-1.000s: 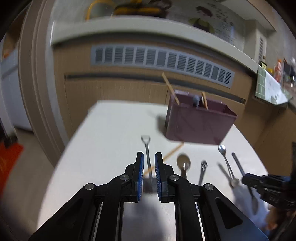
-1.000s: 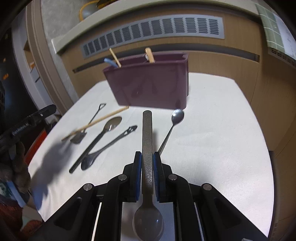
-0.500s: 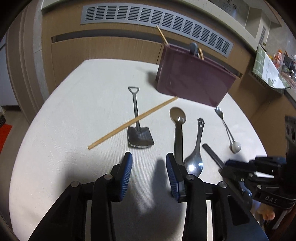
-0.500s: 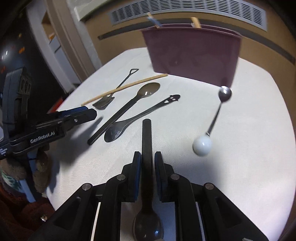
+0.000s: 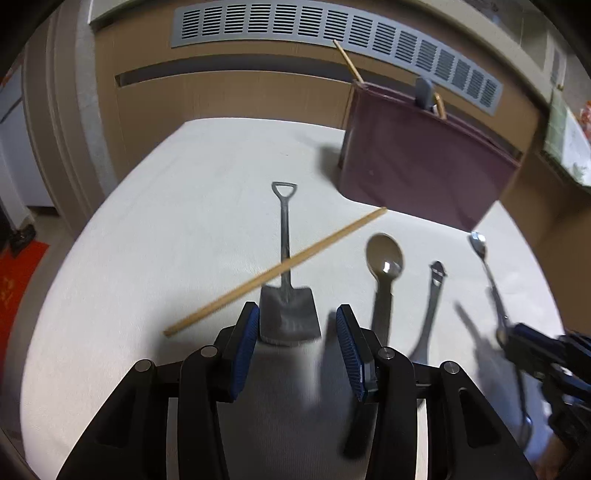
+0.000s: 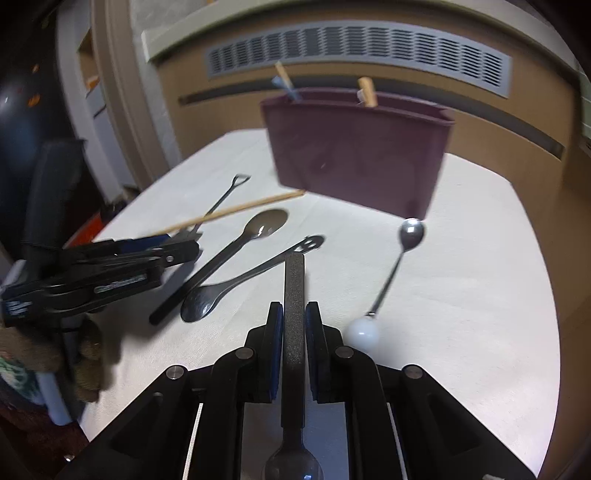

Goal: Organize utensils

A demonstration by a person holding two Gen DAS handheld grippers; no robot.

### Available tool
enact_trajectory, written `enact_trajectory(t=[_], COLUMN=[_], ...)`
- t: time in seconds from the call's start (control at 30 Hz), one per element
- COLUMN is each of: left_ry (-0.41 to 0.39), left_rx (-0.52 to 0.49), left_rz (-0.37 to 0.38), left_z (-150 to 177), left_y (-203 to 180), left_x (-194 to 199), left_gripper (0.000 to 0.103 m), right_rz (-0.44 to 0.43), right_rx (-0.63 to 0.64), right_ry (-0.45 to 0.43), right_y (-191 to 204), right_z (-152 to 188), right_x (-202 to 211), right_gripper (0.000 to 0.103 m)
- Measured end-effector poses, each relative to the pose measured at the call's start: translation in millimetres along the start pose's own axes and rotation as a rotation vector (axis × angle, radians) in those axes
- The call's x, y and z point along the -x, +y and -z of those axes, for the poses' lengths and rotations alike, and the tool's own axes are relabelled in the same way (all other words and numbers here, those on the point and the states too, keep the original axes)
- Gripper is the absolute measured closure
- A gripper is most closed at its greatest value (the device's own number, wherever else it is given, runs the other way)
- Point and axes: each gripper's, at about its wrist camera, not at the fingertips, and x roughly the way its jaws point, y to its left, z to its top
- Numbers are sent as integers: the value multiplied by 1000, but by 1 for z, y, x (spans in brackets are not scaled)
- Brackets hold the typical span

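Holding one spoon, straddling a shovel-shaped one

Gripping a dark-handled spoon [image 6: 294, 332], the right claw [image 6: 294, 321] is clenched on its flat handle, which points away toward the far side while the bowl sits near the camera below the fingers. The left claw [image 5: 295, 332] is released, its blue pads [image 5: 248, 339] spread wide on either side of the blade of a shovel-shaped spoon [image 5: 286, 295] that lies on the white bench [image 5: 166, 221]. Whether the pads touch the blade cannot be told.

A wooden chopstick [image 5: 277, 271] lies diagonally across the shovel spoon's shaft, its far end close to the base of a maroon utensil holder [image 5: 424, 166] standing at the far side of the bench. From the holder's top stick out another chopstick [image 5: 347, 61], a grey handle [image 5: 424, 92] and a wooden tip.

Right of the shovel spoon lie a dark spoon [image 5: 384, 258] with its bowl pointing far, then a metal spoon with a cut-out handle [image 5: 432, 295], then a slim spoon with a white ball end [image 6: 391, 280], which lies just beside the right claw's fingers. A grey vent grille [image 5: 332, 29] runs along the wooden wall behind.
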Motion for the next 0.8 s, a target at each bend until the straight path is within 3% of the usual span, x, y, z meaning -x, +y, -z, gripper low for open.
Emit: enact_trajectory(t=[0.13, 0.23, 0.37, 0.43, 0.57, 0.63, 0.67, 0.7, 0.8], left_ry=[1, 0, -20, -96, -283, -323, -341, -355, -368], left_rx=[-31, -36, -27, -22, -108, -122, -133, -139, -156], left_rz=[-37, -39, -28, 16, -14, 3, 8, 14, 47], left_z=[0, 0, 1, 2, -1, -7, -11, -15, -25], left_y=[-4, -4, 0, 6, 4, 4, 3, 2, 0], left_x=[-3, -4, 0, 15, 55, 71, 79, 86, 99], left_gripper=[59, 59, 70, 71, 74, 78, 85, 99, 99], right_rz=[34, 11, 13, 18, 24, 26, 29, 32, 40], right_rx=[2, -3, -11, -21, -46, -50, -49, -48, -42], right_ry=[-46, -62, -72, -81, -113, -130, -138, -144, -158], right_y=[0, 0, -2, -3, -10, -11, -11, -11, -11], right_z=[1, 0, 1, 1, -3, -8, -10, -12, -18], right_x=[7, 7, 12, 15, 25, 30, 32, 33, 38], right_gripper=[92, 92, 92, 92, 92, 92, 92, 92, 92])
